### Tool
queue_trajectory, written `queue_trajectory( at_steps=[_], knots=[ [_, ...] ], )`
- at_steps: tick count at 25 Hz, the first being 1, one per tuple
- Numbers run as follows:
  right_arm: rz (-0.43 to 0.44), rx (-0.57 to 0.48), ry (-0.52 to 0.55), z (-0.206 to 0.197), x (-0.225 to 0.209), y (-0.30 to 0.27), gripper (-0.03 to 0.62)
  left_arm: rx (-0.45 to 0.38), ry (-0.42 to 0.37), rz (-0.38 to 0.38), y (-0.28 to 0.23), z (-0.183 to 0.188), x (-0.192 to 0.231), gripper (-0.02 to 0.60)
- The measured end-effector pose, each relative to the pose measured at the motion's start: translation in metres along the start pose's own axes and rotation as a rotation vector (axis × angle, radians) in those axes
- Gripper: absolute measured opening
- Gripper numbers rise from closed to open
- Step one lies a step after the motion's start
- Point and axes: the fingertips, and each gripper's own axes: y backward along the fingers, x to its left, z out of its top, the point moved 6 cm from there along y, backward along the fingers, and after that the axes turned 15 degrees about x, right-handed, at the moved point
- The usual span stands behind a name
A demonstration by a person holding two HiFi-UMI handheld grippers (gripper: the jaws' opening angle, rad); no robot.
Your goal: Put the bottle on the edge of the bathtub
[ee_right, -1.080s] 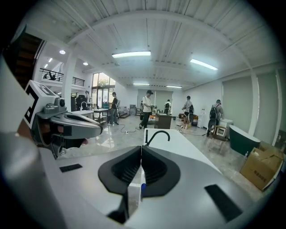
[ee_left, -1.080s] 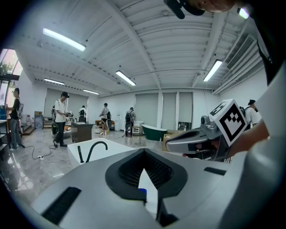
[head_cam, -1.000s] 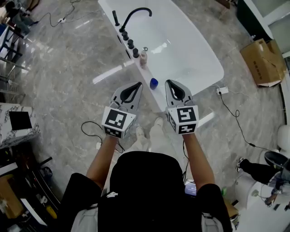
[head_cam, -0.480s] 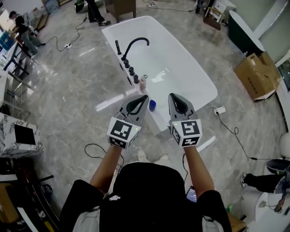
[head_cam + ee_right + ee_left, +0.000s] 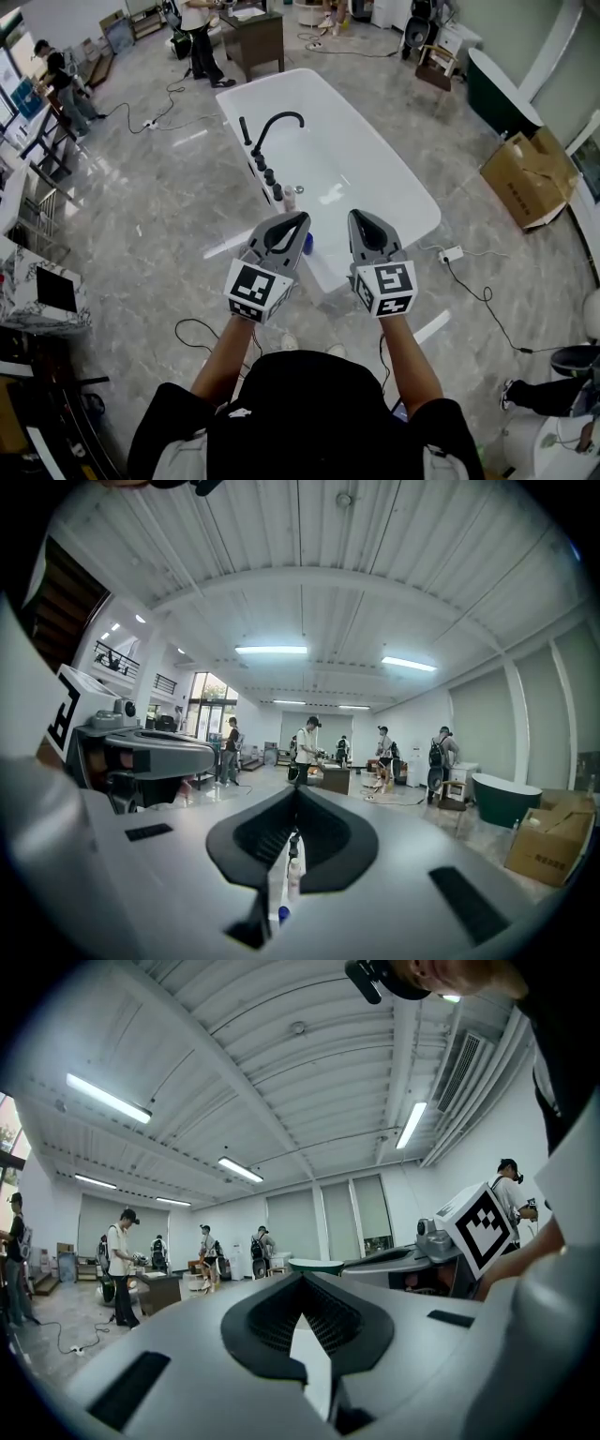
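Note:
A small pale bottle [image 5: 290,199] with a silver cap stands upright on the near rim of the white bathtub [image 5: 412,202], just past the row of black taps and the arched black faucet [image 5: 272,127]. A blue cap-like thing [image 5: 307,244] lies on the rim closer to me, half hidden by my left gripper [image 5: 302,217]. My right gripper [image 5: 356,216] is level beside it. Both are shut and empty, held high above the tub's near end. In the right gripper view the bottle [image 5: 293,878] shows through the slit below the closed tips.
A cardboard box [image 5: 525,178] and a dark green tub [image 5: 502,94] are on the right. A white power strip [image 5: 452,253] with a cable lies on the floor by the tub. People stand at a table [image 5: 253,33] behind. A marble-topped cabinet [image 5: 37,291] is left.
Both grippers have risen together and point more level. The head view has tilted up, so more of the room shows. The bottle has stayed on the rim.

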Motion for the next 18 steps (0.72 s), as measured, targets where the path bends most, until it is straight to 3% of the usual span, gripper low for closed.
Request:
queue_trajectory(
  at_steps=[18],
  knots=[
    [0.020, -0.083, 0.003, 0.008, -0.018, 0.050, 0.023, -0.012, -0.023, 0.049, 0.011, 0.015, -0.052, 0.011]
  ],
)
